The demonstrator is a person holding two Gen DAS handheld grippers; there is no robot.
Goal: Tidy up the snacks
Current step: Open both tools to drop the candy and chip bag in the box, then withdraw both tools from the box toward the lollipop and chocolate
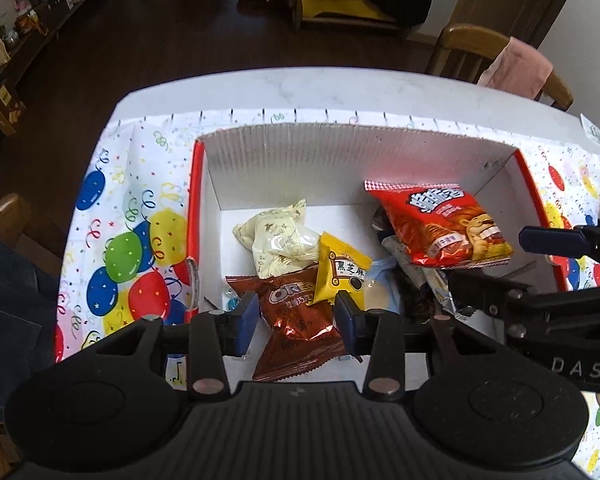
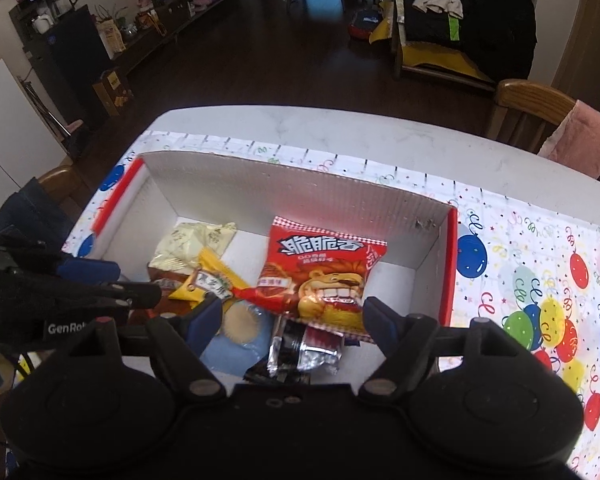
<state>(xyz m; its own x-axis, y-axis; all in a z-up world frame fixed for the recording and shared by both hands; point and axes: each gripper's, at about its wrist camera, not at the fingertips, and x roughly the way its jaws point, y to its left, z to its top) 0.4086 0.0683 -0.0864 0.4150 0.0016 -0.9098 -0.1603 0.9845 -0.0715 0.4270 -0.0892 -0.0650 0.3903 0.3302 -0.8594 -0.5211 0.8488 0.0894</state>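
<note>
In the box [image 1: 204, 208] on the bench [image 1: 340, 88]: several snacks already dropped, red packet [image 2: 324, 276] topmost, both claws [image 1: 296, 312] [image 2: 292, 320] spread, empty.

My pads [image 1: 248, 316] are blue on black arms. The box [image 1: 340, 152] is white inside with red rims. Near left lies a brown Oreo packet [image 1: 296, 320], beside it 1 yellow sachet [image 1: 342, 268], far left a cream bag [image 1: 278, 236], right a red lion-printed bag [image 2: 324, 276]. Balloon-patterned cloth [image 1: 128, 240] lies underneath.
</note>
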